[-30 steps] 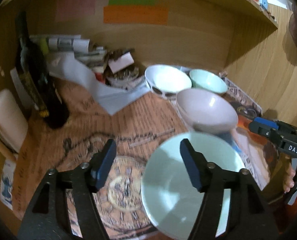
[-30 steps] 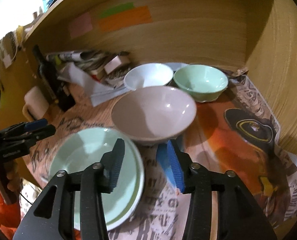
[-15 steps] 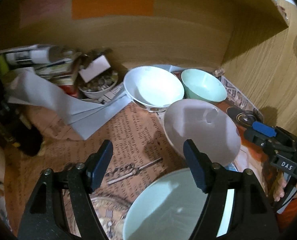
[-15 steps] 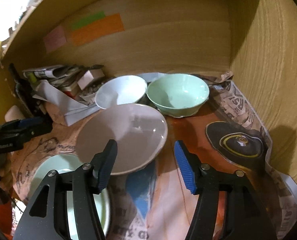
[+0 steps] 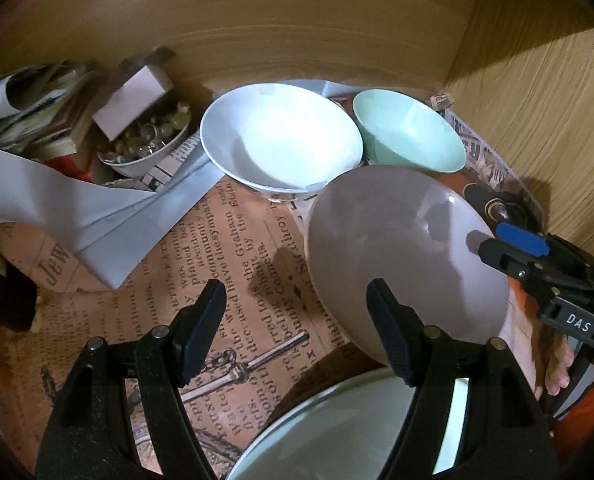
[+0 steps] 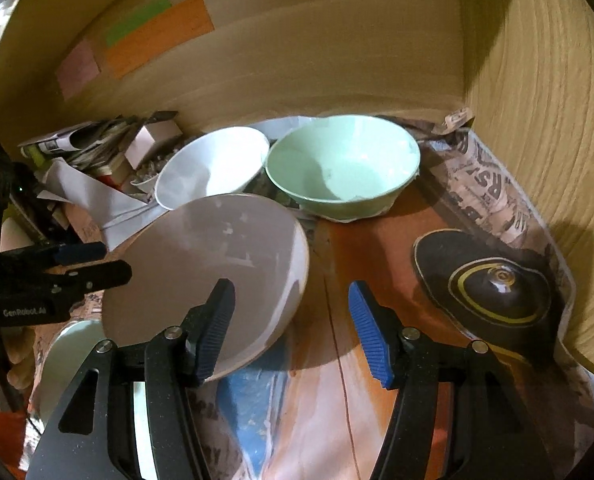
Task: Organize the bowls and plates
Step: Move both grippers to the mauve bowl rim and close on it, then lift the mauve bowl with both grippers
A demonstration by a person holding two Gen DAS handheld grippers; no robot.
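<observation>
A grey bowl point(image 5: 397, 248) point(image 6: 209, 264) sits tilted in the middle, its near edge by a pale green plate point(image 5: 337, 432) point(image 6: 73, 352). Behind it stand a white bowl point(image 5: 281, 140) point(image 6: 213, 168) and a green bowl point(image 5: 409, 136) point(image 6: 345, 168) side by side. My right gripper point(image 6: 293, 332) point(image 5: 529, 256) is open. Its left finger is over the grey bowl's inside, its right finger well clear of the rim. My left gripper point(image 5: 297, 332) point(image 6: 77, 264) is open over the printed paper, its right finger beside the grey bowl's near rim.
A small bowl of trinkets point(image 5: 145, 148), a white card box point(image 5: 133, 100) and piled papers point(image 5: 37, 120) crowd the back left. A folded white sheet point(image 5: 97, 208) lies ahead on the left. Wooden walls point(image 6: 537, 100) close the back and right. A hand point(image 5: 557, 368) holds the right gripper.
The right jaws have widened and let go of the grey bowl's rim. Both grippers have moved forward toward the bowls, the left one off the green plate toward the grey bowl.
</observation>
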